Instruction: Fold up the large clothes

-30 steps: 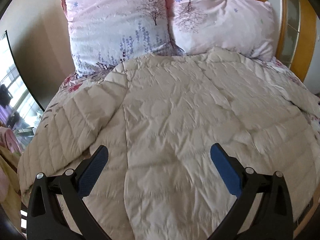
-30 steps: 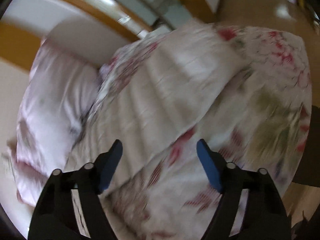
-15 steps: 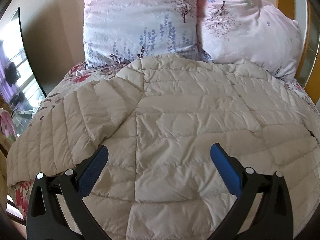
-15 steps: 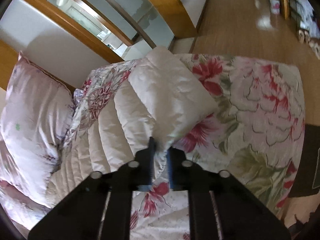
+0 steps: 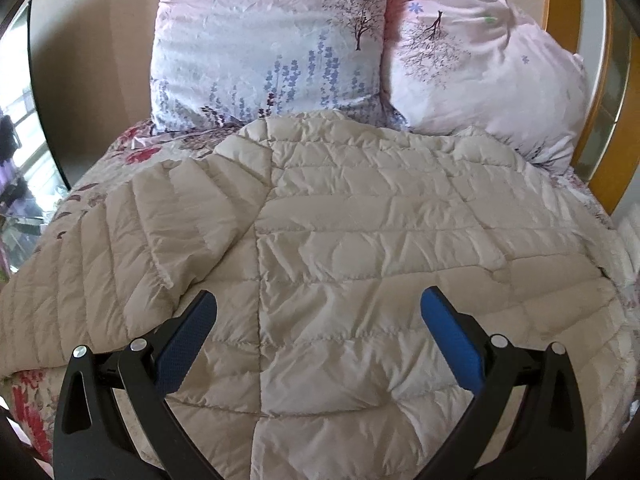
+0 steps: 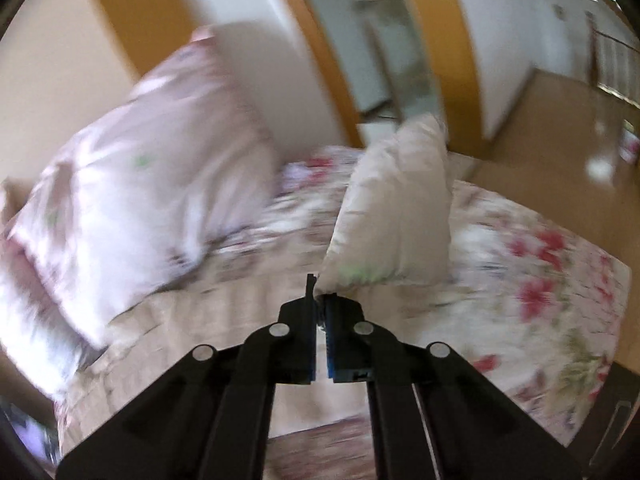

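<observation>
Beige down jacket spread lengthwise toward pillows, left gripper jaws spread, right gripper jaws pinching upright sleeve

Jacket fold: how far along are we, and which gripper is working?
Done: the beige puffer jacket lies spread flat on the floral bedspread. In hand: the right gripper is shut on one sleeve, lifting it. The left gripper hangs open above the body. Left: every fold.

far edge: two pillows wall the bed's head | centre: quilted jacket covers bed | right: lifted sleeve stands upright
</observation>
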Motion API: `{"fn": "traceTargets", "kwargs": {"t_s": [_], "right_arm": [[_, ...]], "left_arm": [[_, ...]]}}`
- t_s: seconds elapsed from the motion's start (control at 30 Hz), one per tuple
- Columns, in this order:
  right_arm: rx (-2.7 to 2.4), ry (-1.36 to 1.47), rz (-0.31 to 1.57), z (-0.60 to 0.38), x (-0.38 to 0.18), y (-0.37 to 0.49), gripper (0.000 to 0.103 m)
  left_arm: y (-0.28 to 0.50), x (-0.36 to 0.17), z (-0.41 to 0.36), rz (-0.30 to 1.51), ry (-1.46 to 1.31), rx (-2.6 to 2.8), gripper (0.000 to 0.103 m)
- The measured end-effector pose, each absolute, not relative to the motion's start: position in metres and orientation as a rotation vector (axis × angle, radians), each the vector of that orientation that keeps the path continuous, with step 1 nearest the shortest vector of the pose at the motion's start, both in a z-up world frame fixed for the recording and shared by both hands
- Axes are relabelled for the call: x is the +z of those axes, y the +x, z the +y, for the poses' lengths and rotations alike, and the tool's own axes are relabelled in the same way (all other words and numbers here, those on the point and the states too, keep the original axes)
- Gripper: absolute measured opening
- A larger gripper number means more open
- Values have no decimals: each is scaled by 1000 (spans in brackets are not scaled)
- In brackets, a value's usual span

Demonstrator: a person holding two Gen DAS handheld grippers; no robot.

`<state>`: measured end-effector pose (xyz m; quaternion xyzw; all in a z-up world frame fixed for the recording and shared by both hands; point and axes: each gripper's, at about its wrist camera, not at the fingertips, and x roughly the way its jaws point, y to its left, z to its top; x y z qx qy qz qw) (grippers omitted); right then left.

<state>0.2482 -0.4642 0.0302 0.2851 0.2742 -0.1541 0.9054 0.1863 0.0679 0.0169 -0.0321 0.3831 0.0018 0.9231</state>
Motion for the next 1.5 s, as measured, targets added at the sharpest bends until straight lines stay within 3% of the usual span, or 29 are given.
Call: {"fn": "traceTargets", "kwargs": {"t_s": [0.33, 0.6, 0.7, 0.77, 0.8, 0.83, 0.87, 1.1, 1.2, 1.3, 1.33, 1.37, 1.4, 1.43, 1.5], "right_arm": [[193, 400, 612, -285, 66, 270, 5], [523, 230, 802, -134, 28, 268, 5], [552, 178, 876, -113, 8, 261, 19], [573, 152, 900, -105, 5, 257, 44], [581, 157, 898, -108, 6, 251, 69], [582, 173, 890, -112, 9, 246, 79], [580, 207, 876, -126, 14, 239, 79], [507, 590, 953, -224, 8, 235, 79], [423, 745, 984, -263, -11, 239, 79], [310, 852, 946, -296, -24, 250, 76], [257, 885, 922, -308, -27, 253, 72], [211, 911, 895, -318, -29, 257, 69], [171, 917, 869, -326, -31, 261, 57], [122, 896, 833, -333, -29, 262, 39], [98, 835, 812, -333, -29, 269, 17]], "left_arm": [[184, 22, 80, 761, -203, -151, 102], [200, 27, 95, 789, -476, -326, 102], [211, 23, 99, 829, -611, -395, 102], [220, 17, 101, 866, -710, -425, 102], [226, 12, 100, 890, -752, -432, 102], [230, 9, 99, 907, -773, -434, 98], [234, 5, 97, 924, -794, -440, 92], [262, -19, 76, 1032, -860, -440, 75], [272, -25, 68, 1049, -871, -448, 57], [281, -31, 62, 1058, -881, -460, 27], [286, -31, 61, 1053, -866, -456, 15], [288, -31, 60, 1045, -852, -449, 12], [291, -26, 62, 1022, -827, -431, 10], [292, -22, 64, 997, -807, -418, 9], [293, -11, 74, 934, -764, -388, 8]]}}
